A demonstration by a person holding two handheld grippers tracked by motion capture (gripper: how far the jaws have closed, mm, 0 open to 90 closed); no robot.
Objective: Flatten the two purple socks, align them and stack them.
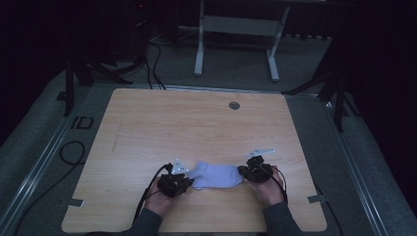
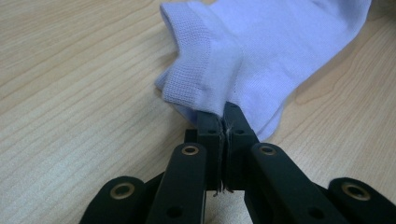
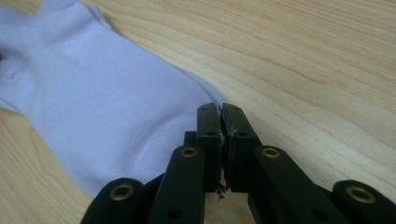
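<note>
Pale lilac knit, a short sock (image 1: 216, 175) lies flat on the wooden counter (image 1: 196, 123), near the front edge and stretched between the two hands. The left hand-held gripper (image 1: 183, 183) has its jaws pressed together on the cuff end; in the left gripper view the ribbed band (image 2: 196, 70) bunches up just above the closed tips, so it is pinching fabric there. The right hand-held gripper (image 1: 244, 171) sits at the toe end with its jaws pressed together too. In the right gripper view the tips (image 3: 220, 122) meet right at the sock's edge (image 3: 205, 93), and whether cloth is really caught between them I cannot tell.

The work looks like smoothing or folding the sock. To do that well, both ends should be held evenly, so the toe grip wants checking first: a thin edge slips out easily. I would judge that a gentle outward pull, kept low over the counter, would take out the bunching at the cuff. If a fold follows, lift one end only and carry it straight over the other, keeping the edges lined up.
</note>
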